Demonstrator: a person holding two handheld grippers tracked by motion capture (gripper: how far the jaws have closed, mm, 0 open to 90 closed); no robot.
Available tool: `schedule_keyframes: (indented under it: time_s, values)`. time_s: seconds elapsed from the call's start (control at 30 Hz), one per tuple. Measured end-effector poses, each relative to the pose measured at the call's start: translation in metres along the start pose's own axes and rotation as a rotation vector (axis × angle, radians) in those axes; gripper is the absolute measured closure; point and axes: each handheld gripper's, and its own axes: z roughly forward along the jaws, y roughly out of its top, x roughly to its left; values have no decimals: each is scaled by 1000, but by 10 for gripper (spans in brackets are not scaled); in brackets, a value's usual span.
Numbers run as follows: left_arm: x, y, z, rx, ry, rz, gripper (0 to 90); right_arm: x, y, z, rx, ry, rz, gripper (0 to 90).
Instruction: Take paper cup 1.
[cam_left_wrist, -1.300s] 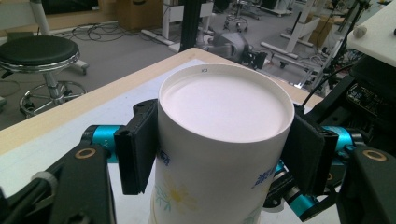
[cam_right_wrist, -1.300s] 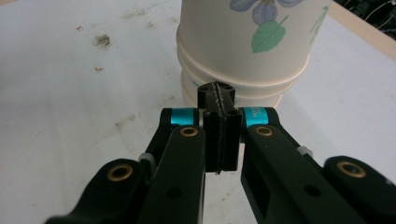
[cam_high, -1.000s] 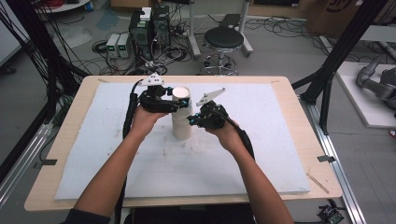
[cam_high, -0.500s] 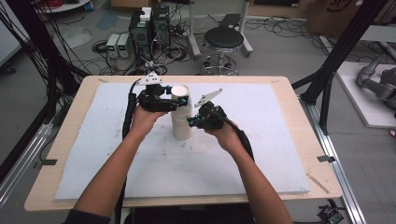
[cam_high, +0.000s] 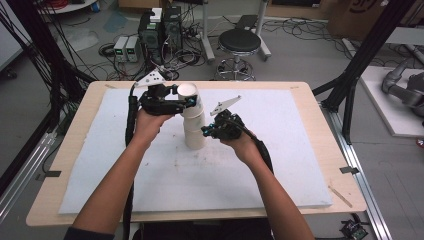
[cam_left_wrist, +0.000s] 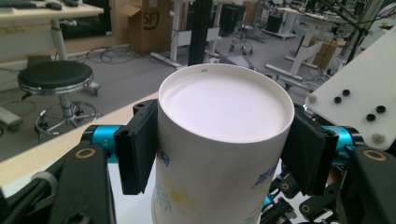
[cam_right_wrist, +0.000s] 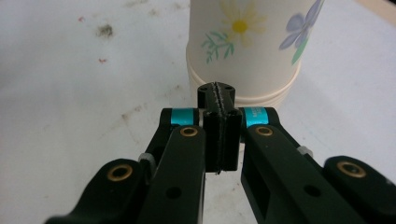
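Left gripper (cam_left_wrist: 219, 149) has its pads squeezed on the top paper cup (cam_left_wrist: 224, 140), upside down, at the crown of the stack (cam_high: 194, 131) standing mid-mat; right gripper (cam_right_wrist: 218, 135), jaws pressed together on nothing, noses against the stack's lowest rims; best bet is a straight upward pull while the right pins the rest down, no tilting; flowers printed on the cup, blue lettering too blurred to read.

A grey floor (cam_high: 310, 55) strewn with cables surrounds the wooden table (cam_high: 320, 150); a black round stool (cam_high: 240, 42) stands behind it, computer towers (cam_high: 162, 25) beside, cardboard boxes (cam_left_wrist: 144, 23) farther off
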Motion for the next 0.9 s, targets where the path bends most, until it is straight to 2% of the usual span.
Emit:
schedule_keyframes:
  time_s: [0.03, 0.2, 0.33, 0.5, 0.7, 0.8, 0.9]
  values:
    - [0, 3, -2, -9, 2, -1, 336, 1, -1, -3, -10, 0, 2, 900]
    - [1, 19, -16, -61, 28, 4, 337, 0, -12, -21, -68, -5, 20, 732]
    - [3, 26, -31, -102, 48, -22, 339, -1, -25, -36, -136, -25, 46, 454]
    - [6, 28, -47, -106, 59, -18, 340, -3, -42, -51, -162, -20, 74, 285]
    - [7, 25, -60, -95, 60, -18, 340, -2, -57, -64, -207, -21, 93, 217]
    - [7, 23, -69, -92, 67, -14, 340, 0, -65, -68, -215, -17, 92, 215]
    - [10, 18, -82, -80, 76, -27, 341, 2, -74, -71, -217, -18, 90, 215]
